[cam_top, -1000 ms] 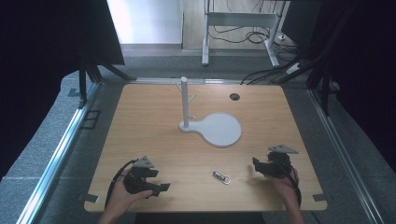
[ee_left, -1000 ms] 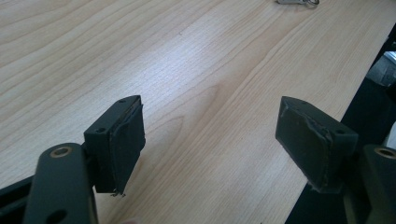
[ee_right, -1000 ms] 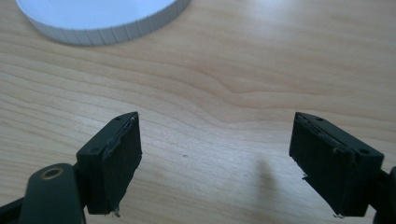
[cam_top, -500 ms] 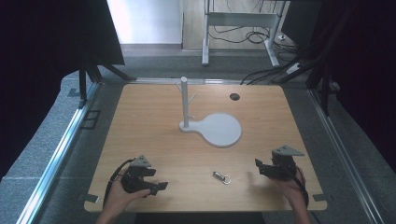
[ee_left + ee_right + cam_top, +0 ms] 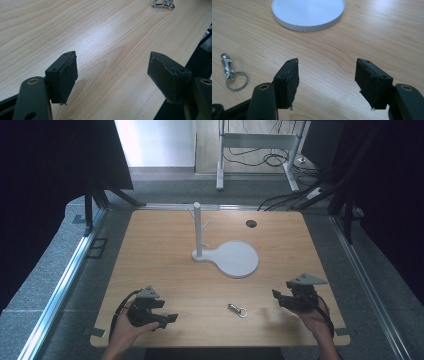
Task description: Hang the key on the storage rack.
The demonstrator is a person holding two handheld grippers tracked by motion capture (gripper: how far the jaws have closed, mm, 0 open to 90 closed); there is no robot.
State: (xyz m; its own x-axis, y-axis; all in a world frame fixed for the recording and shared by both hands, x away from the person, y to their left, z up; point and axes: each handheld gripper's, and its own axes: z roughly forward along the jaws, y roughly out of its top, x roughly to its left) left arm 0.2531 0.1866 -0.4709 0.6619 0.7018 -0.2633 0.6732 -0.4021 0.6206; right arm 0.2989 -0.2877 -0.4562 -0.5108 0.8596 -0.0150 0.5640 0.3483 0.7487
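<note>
While overhead blurs it, keyring [image 5: 232,72] details emerge.

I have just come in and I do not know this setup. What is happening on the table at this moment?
A person sits at a wooden table with a gripper in each hand. The left gripper and the right gripper are both open and hold nothing, resting near the front edge. Between them lies a small metal key ring with a clasp, untouched. Farther back stands a grey stand, a post with small pegs on a round flat base. Nothing hangs on it.
</note>
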